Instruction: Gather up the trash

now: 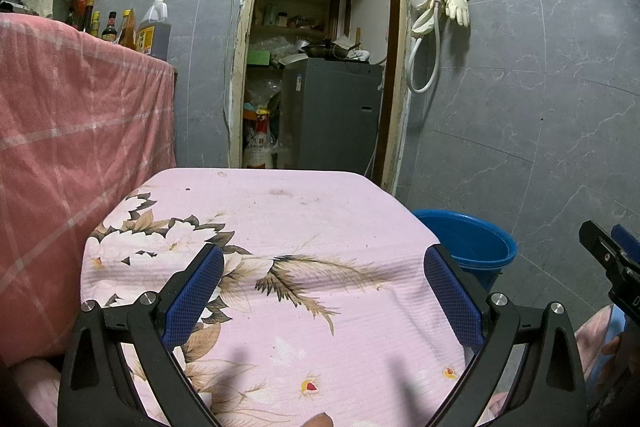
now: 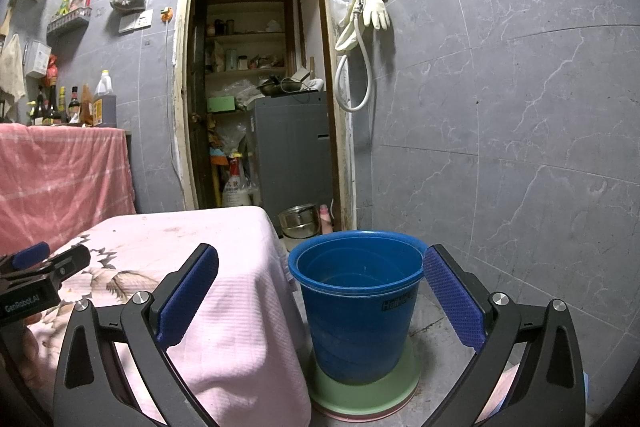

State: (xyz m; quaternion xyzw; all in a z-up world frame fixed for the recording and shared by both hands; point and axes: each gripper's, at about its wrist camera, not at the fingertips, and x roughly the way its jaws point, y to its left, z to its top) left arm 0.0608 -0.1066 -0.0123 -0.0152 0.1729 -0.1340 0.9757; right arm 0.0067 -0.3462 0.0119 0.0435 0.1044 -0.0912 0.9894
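A blue plastic bucket stands on the floor on a green round base, right of a small table under a pink floral cloth. In the left wrist view the bucket shows past the table's right edge. My left gripper is open and empty above the cloth. My right gripper is open and empty in front of the bucket and the table's right corner. The right gripper also shows at the right edge of the left wrist view; the left one shows at the left of the right wrist view. No trash shows on the cloth.
A counter under a pink checked cloth stands to the left, with bottles on it. A doorway behind the table leads to a storeroom with a grey appliance. A steel pot sits on the floor. Grey tiled wall on the right.
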